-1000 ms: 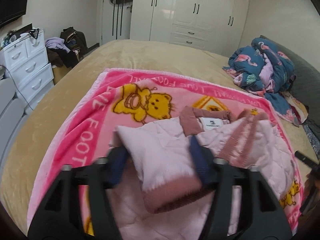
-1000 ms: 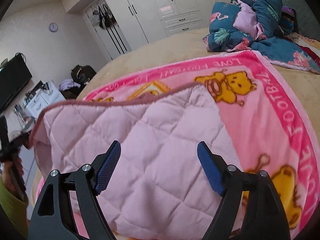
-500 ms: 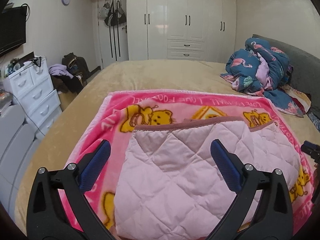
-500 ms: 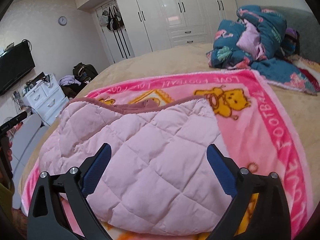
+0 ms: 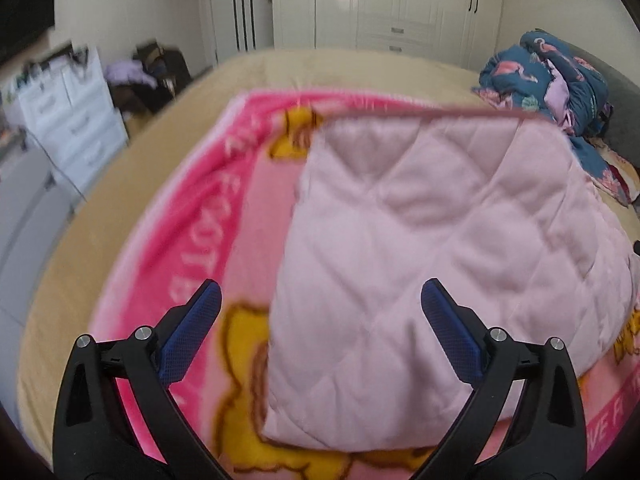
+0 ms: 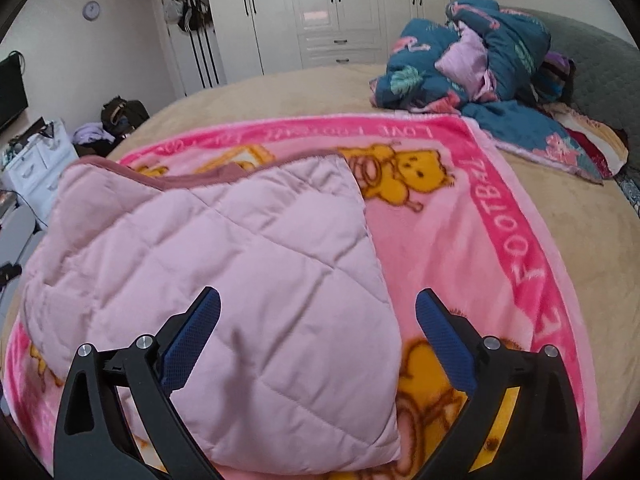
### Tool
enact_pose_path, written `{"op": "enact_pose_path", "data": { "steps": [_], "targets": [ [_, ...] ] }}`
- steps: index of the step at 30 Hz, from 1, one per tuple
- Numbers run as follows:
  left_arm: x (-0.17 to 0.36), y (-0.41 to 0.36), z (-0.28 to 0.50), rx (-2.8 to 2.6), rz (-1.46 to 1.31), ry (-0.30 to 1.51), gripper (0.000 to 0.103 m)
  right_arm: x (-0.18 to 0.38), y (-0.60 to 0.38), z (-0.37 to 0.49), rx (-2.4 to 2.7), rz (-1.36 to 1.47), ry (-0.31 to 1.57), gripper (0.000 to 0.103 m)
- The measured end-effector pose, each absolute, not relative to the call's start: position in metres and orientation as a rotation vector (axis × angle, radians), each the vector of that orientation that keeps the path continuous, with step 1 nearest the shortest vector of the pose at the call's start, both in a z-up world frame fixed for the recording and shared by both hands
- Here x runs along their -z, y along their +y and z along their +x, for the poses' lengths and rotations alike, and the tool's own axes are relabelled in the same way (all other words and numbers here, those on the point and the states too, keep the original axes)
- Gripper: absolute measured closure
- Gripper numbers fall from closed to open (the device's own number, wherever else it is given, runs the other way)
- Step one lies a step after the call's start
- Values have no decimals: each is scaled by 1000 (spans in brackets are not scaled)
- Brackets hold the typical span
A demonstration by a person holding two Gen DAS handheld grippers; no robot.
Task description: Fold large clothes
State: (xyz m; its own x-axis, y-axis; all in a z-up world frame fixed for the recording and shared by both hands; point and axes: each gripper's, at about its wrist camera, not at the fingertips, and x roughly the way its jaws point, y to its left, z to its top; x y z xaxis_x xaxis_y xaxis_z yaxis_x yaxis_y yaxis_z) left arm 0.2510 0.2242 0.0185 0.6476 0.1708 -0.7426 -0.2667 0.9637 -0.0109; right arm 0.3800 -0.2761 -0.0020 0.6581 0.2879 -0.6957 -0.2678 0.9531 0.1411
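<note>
A pale pink quilted jacket lies folded into a rough rectangle on a pink teddy-bear blanket spread on the bed. It also shows in the right wrist view, on the same blanket, with its darker pink hem at the far edge. My left gripper is open and empty, hovering just above the jacket's near left edge. My right gripper is open and empty, above the jacket's near right corner.
A heap of blue flamingo-print bedding lies at the far right of the tan bed. White drawers and clothes stand off the bed's left side. White wardrobes line the far wall.
A second ago my left gripper held a jacket sleeve; it has let go and opened. Both grippers have since drawn back toward the near edge. The jacket now lies folded flat.
</note>
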Motion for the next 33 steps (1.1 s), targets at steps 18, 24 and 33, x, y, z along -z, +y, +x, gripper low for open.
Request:
{"op": "enact_pose_path", "data": {
  "steps": [18, 24, 33],
  "targets": [
    [-34, 212, 306, -273, -83, 761, 92, -9, -265, 432, -247, 78, 708, 90],
    [-22, 226, 348, -316, -117, 820, 92, -1, -260, 476, -189, 118, 753, 90],
    [-6, 226, 349, -349, -126, 845, 84, 37, -268, 490, -121, 150, 844, 86]
  ]
}}
